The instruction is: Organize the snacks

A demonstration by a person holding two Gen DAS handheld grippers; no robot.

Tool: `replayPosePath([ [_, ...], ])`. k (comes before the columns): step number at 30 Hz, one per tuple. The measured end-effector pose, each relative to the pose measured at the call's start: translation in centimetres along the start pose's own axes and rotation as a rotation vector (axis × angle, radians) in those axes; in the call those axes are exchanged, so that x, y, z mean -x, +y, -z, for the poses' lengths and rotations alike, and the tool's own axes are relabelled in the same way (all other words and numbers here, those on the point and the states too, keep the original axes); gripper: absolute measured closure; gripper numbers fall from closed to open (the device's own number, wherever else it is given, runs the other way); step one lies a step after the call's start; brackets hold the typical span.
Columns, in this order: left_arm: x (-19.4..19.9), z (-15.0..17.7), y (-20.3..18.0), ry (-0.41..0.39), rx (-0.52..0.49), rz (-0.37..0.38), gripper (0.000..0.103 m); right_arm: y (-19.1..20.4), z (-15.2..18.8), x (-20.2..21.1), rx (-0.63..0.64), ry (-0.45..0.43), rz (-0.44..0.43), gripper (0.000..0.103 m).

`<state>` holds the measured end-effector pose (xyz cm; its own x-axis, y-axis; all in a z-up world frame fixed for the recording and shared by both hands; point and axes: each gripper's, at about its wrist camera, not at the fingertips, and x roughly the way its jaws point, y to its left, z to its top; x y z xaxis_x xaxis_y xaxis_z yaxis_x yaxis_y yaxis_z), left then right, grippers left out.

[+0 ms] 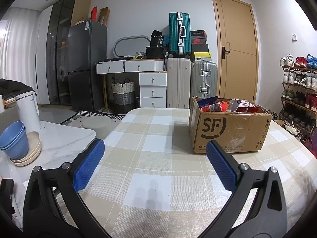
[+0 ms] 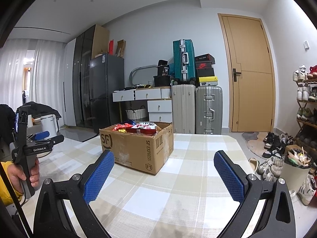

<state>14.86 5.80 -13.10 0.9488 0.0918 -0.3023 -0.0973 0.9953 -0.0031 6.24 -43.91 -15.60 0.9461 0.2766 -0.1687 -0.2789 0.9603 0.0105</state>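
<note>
A brown cardboard box marked SF stands on the checked tablecloth, filled with red and white snack packets. In the left wrist view it lies ahead and to the right of my left gripper, which is open and holds nothing. In the right wrist view the box sits ahead and left of my right gripper, also open with nothing between its blue pads. Snack packets show above the box rim. The left gripper appears at the far left, held by a hand.
A white marble side table to the left carries stacked blue bowls and a white kettle. Beyond the table stand suitcases, drawers, a fridge and a door. A shoe rack and a bin stand to the right.
</note>
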Motion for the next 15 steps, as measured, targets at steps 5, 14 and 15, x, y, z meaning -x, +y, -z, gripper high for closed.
replayPosePath([
  [5, 0.56, -0.19, 0.16, 0.0, -0.001, 0.001, 0.0, 0.09, 0.15, -0.04, 0.004, 0.003, -0.003, 0.001],
  [14, 0.58, -0.21, 0.14, 0.0, -0.002, 0.0, 0.0, 0.15, 0.35, -0.05, 0.002, 0.009, -0.002, 0.001],
  [15, 0.37, -0.09, 0.04, 0.0, -0.002, 0.0, 0.0, 0.1, 0.31, -0.03, 0.002, 0.008, -0.002, 0.001],
])
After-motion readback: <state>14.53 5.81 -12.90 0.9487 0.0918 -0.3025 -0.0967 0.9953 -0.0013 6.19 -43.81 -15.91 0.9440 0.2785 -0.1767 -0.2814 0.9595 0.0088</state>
